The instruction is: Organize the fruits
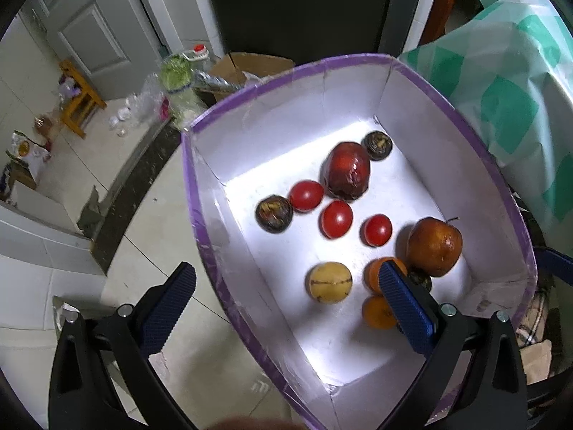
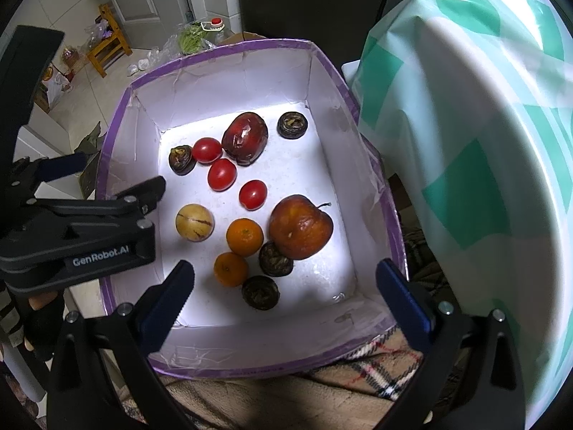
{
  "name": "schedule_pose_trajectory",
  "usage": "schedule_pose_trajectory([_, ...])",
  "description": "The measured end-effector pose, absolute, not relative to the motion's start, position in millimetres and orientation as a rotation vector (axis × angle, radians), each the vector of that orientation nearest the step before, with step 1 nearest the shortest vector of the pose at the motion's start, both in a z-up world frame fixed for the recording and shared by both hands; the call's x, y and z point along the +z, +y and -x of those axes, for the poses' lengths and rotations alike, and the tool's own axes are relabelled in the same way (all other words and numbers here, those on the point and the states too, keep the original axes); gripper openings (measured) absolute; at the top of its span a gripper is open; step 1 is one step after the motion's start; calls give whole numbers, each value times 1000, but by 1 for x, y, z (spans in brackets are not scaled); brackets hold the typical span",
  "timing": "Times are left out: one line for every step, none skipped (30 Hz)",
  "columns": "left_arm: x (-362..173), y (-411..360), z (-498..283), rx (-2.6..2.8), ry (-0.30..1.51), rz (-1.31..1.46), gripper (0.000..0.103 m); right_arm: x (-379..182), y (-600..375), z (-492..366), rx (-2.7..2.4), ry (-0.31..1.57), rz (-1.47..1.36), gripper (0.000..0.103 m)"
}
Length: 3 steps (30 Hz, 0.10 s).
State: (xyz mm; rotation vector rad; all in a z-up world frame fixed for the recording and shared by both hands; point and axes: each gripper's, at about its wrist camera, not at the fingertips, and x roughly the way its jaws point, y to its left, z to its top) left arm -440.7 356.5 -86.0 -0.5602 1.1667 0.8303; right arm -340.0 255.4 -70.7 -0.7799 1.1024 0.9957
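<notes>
A white box with a purple rim (image 1: 200, 215) (image 2: 118, 114) holds the fruit: two dark red apples (image 2: 245, 138) (image 2: 301, 227), three small red tomatoes (image 2: 222, 175), two oranges (image 2: 244, 236) (image 2: 231, 268), a yellow round fruit (image 2: 194, 222) (image 1: 328, 282) and several dark mangosteens (image 2: 260, 292). My left gripper (image 1: 286, 279) is open and empty, straddling the box's left wall, one finger over the oranges (image 1: 374, 276). It also shows in the right wrist view (image 2: 118, 186). My right gripper (image 2: 286, 279) is open and empty above the box's near edge.
A green-and-white plastic bag (image 2: 465, 143) bulges at the box's right side. A plaid blanket (image 2: 376, 358) lies under the near edge. On the tiled floor beyond stand a wooden stool (image 1: 77, 98), a cardboard box (image 1: 243, 68), bottles and bags.
</notes>
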Motion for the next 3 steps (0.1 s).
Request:
schedule_pose_trajectory([-87, 356, 440, 826, 1170, 561, 99, -70, 255, 341, 996, 1102, 781, 102])
schedule_pose_trajectory([-87, 355, 440, 826, 1170, 561, 99, -71, 255, 340, 995, 1103, 780, 102])
schedule_pose_trajectory([-87, 355, 440, 826, 1170, 562, 99, -71, 255, 340, 994, 1104, 779, 102])
